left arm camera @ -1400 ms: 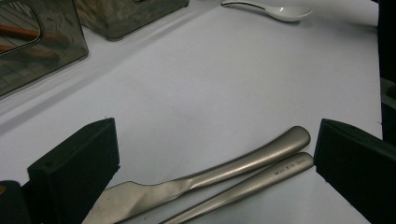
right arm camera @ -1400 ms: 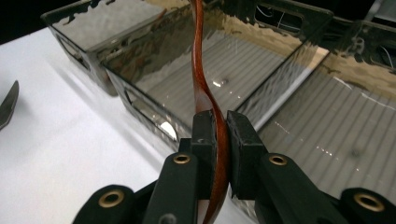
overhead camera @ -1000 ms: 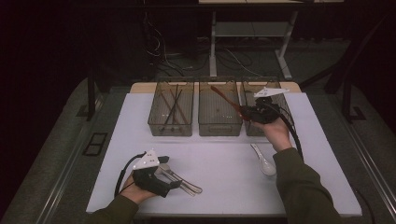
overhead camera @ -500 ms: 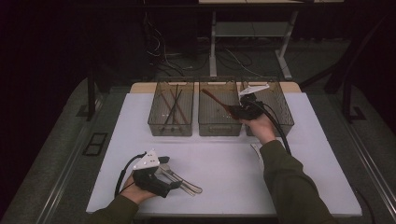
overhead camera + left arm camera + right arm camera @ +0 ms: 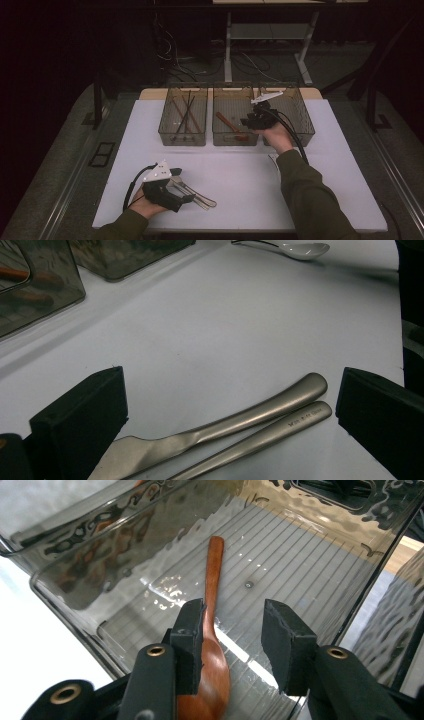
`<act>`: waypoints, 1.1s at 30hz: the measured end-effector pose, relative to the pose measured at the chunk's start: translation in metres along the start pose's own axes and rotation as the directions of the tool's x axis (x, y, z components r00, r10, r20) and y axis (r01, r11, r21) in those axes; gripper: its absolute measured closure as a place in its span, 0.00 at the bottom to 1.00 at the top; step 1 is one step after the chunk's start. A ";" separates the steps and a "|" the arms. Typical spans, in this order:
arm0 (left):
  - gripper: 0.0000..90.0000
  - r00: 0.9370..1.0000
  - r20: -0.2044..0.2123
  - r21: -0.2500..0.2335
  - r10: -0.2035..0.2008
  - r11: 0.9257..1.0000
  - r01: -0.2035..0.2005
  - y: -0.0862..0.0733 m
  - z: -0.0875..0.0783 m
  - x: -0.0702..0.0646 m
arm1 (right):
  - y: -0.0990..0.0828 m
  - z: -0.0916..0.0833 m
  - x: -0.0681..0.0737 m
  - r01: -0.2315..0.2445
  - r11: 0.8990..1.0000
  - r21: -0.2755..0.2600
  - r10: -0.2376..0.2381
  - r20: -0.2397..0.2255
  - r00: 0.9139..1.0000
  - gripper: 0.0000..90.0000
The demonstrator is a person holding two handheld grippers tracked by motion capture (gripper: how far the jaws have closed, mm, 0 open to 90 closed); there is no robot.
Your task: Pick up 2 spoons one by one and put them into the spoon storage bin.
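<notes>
A brown wooden spoon (image 5: 227, 123) lies on the ribbed floor of the middle clear bin (image 5: 235, 139). In the right gripper view this wooden spoon (image 5: 214, 580) rests close beside one jaw, bowl nearest the camera, and no pad presses on it. My right gripper (image 5: 248, 121) (image 5: 232, 625) hovers low inside that bin (image 5: 100, 570); its jaws have just been opening and stand open. My left gripper (image 5: 182, 186) (image 5: 230, 405) rests on the white table, wide open, straddling a steel knife (image 5: 260, 412) (image 5: 197, 195) and a second steel handle (image 5: 270, 432).
The left bin (image 5: 182, 139) holds dark chopsticks (image 5: 185, 112). The right bin (image 5: 300, 127) stands beside the right hand. A white spoon (image 5: 300, 249) lies on the table beyond the steel cutlery. The table's near edge runs just below the left hand.
The right gripper carried the wooden spoon leftward and down over the middle bin, then opened; the spoon now lies in the bin. The left gripper kept still.
</notes>
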State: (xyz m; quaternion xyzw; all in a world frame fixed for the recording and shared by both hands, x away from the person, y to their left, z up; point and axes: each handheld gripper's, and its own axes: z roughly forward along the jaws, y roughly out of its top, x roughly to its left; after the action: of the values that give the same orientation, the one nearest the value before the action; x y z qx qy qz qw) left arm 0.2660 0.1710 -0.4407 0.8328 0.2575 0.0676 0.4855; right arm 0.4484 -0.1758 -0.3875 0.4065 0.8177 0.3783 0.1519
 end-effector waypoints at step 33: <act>0.00 1.000 -0.003 0.002 -0.008 1.000 0.008 -0.001 -0.001 -0.001 | -0.045 -0.063 0.007 0.019 0.999 -0.026 -0.021 -0.098 0.995 0.46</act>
State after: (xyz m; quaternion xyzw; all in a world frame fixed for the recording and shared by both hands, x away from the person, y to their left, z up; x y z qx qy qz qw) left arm 0.2647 0.1720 -0.4412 0.8320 0.2616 0.0666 0.4846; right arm 0.3845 -0.2185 -0.3787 0.3772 0.8235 0.4063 0.1203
